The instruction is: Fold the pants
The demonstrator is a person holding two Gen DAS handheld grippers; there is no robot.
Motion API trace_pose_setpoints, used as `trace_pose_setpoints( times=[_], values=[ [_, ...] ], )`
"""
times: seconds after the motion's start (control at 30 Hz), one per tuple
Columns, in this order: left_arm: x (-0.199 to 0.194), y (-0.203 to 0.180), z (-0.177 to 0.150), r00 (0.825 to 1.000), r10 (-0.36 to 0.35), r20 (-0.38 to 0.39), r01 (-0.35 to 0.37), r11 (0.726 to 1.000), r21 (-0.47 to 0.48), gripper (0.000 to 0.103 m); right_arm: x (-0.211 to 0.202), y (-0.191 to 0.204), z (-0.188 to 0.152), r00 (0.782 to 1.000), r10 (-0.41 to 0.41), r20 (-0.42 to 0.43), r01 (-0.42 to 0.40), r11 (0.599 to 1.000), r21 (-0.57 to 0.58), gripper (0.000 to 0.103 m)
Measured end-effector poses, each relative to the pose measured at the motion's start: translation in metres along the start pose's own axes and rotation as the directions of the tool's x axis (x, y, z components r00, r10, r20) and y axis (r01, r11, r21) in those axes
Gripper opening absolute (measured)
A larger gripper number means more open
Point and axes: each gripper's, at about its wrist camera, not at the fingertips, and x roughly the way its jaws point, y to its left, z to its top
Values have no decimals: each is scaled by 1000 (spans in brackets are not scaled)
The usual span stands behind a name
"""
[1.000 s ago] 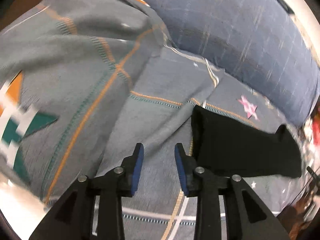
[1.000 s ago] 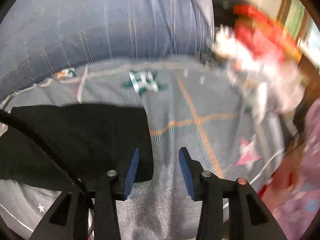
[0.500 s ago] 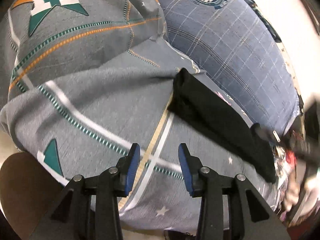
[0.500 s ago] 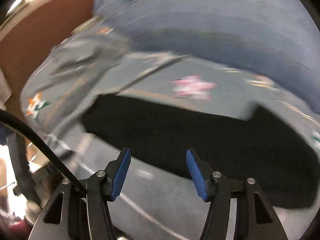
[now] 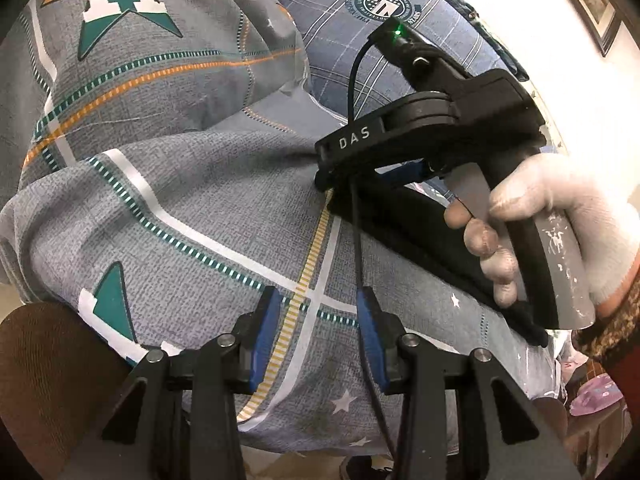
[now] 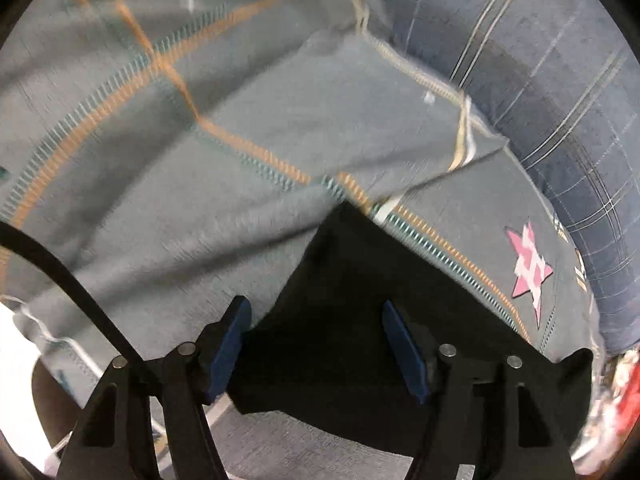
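Black folded pants (image 6: 360, 300) lie as a long strip on a grey bed cover (image 6: 200, 220) with orange and teal stripes. My right gripper (image 6: 318, 348) points steeply down over the strip's near end. Its jaws are opening; the cloth shows between the blue pads, which do not press on it. In the left wrist view a gloved hand (image 5: 560, 220) holds that gripper above the pants (image 5: 420, 236). My left gripper (image 5: 318, 336) stands open over bare cover (image 5: 180, 260) near the bed's front edge, to the left of the pants, with nothing between its fingers.
A blue plaid pillow (image 5: 400, 40) lies behind the pants along the far side. The cover bulges up at the back left, with a star logo (image 5: 116, 4). A brown surface (image 5: 48, 380) shows beyond the bed's lower left edge. Colourful clutter (image 6: 616, 392) sits at the right.
The right gripper swung across to the pants' other end, rolled, and spread its jaws wider; it now shows in the left wrist view. The left gripper dropped towards the bed's front edge.
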Motion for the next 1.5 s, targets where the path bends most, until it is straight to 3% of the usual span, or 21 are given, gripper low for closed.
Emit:
trace_pose_setpoints(
  times=[0.03,0.07,0.1,0.13,0.17,0.43,0.63,0.73,0.87,1.03,1.17,1.27,1.33,1.43,1.5],
  values=[
    [0,1,0,1000,-9,1,9,1000,-5,39,-2,0,1,1000,6,6,-6,1000,-1,67],
    [3,3,3,1000,-17,0,17,1000,-13,39,-5,-3,0,1000,30,-5,-30,1000,5,44],
    [6,4,5,1000,-26,0,26,999,-22,39,-7,-5,0,999,38,-6,-38,999,7,36],
    [6,6,6,999,-37,1,37,999,-34,39,-13,-8,-2,998,57,-6,-57,998,10,16],
    [6,7,5,999,-45,1,45,998,-41,39,-15,-9,-2,998,61,-5,-61,998,14,14],
    [6,10,5,998,-65,1,65,996,-61,39,-61,-32,-15,989,100,109,-107,993,59,12],
    [5,10,3,998,-57,0,57,997,-52,40,-94,-104,-48,958,172,229,-221,953,208,12],
    [7,6,3,999,-34,-2,34,999,-32,41,-96,-153,-75,943,184,276,-269,911,312,12],
    [8,-3,13,998,-20,-57,17,998,-53,41,-80,-216,-120,923,220,315,-351,815,460,12],
    [-7,-25,23,997,-32,-66,31,999,-17,43,-50,-261,-168,900,250,358,-422,705,569,12],
    [-10,-46,25,996,-22,-81,26,999,42,45,-26,-285,-194,892,255,374,-445,646,621,12],
    [0,-64,29,994,-14,-109,23,997,79,45,-11,-293,-207,892,257,371,-445,635,631,12],
    [8,-79,35,991,-9,-134,23,994,107,45,-6,-293,-214,881,265,391,-465,632,620,14],
    [22,-107,45,986,-22,-168,49,986,160,45,-12,-296,-225,892,218,396,-433,660,614,33],
    [31,-128,52,983,-33,-179,69,978,198,46,-17,-300,-234,888,212,408,-437,666,605,38]
  ],
)
